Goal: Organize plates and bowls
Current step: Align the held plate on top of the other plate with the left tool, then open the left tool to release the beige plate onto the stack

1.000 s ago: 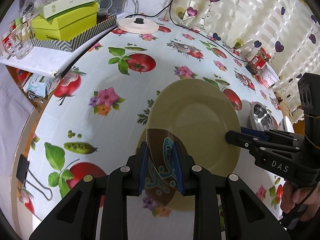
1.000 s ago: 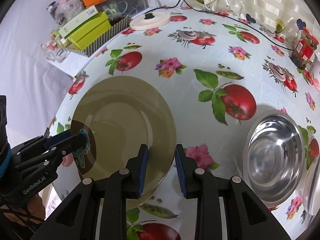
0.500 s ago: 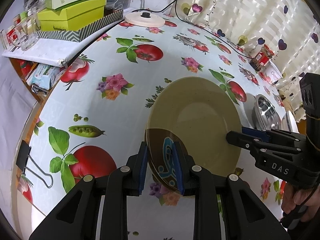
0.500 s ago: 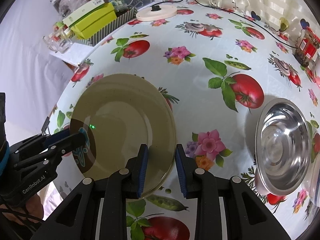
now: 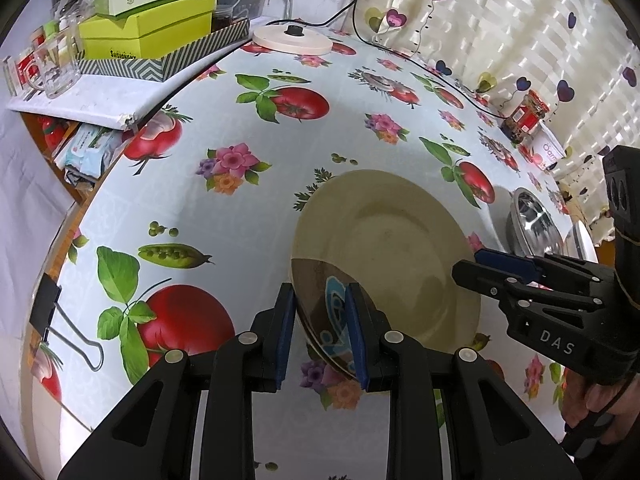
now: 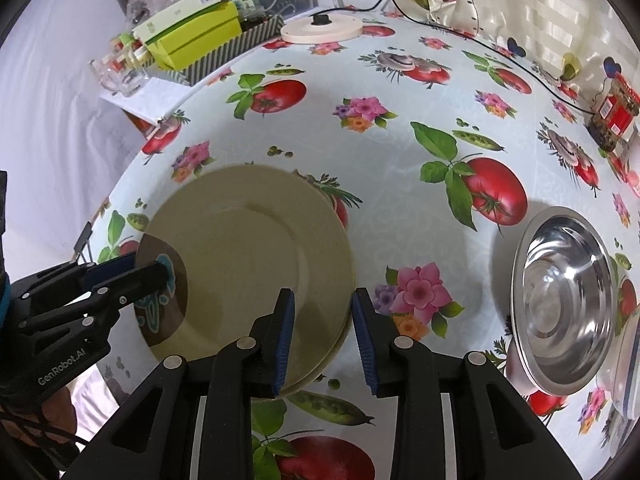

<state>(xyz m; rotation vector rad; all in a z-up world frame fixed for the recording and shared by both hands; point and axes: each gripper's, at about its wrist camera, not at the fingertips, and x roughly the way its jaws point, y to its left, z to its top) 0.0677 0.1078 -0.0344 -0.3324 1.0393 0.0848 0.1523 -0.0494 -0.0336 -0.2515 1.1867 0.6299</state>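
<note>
Left wrist view. We hold the left hand-held gripper [image 5: 321, 334] clamped on the near rim of a beige plate [image 5: 396, 248], at the brown patch with a blue motif; its blue pads [image 5: 286, 336] press the rim from both sides. The plate sits over the desk [image 5: 248, 216], which is covered in a cloth printed with tomatoes and flowers. The right hand-held gripper [image 5: 476, 266] reaches in from the right, its tips at the plate's right edge. A steel bowl [image 5: 530, 220] stands beyond it, near the desk's right side. At the far left we note green boxes [image 5: 148, 32], a glass mug [image 5: 54, 68] and a round cream lid [image 5: 294, 38]. A binder clip [image 5: 60, 320] grips the desk's left edge.

Right wrist view. Our right hand-held gripper [image 6: 323, 338] is narrowly open, straddling the plate's [image 6: 248, 264] near right rim; we cannot tell whether the pads touch it. The left hand-held gripper [image 6: 150, 270] holds the plate's left rim. The steel bowl [image 6: 568, 296] sits on the desk [image 6: 400, 160], well apart to the right.
</note>
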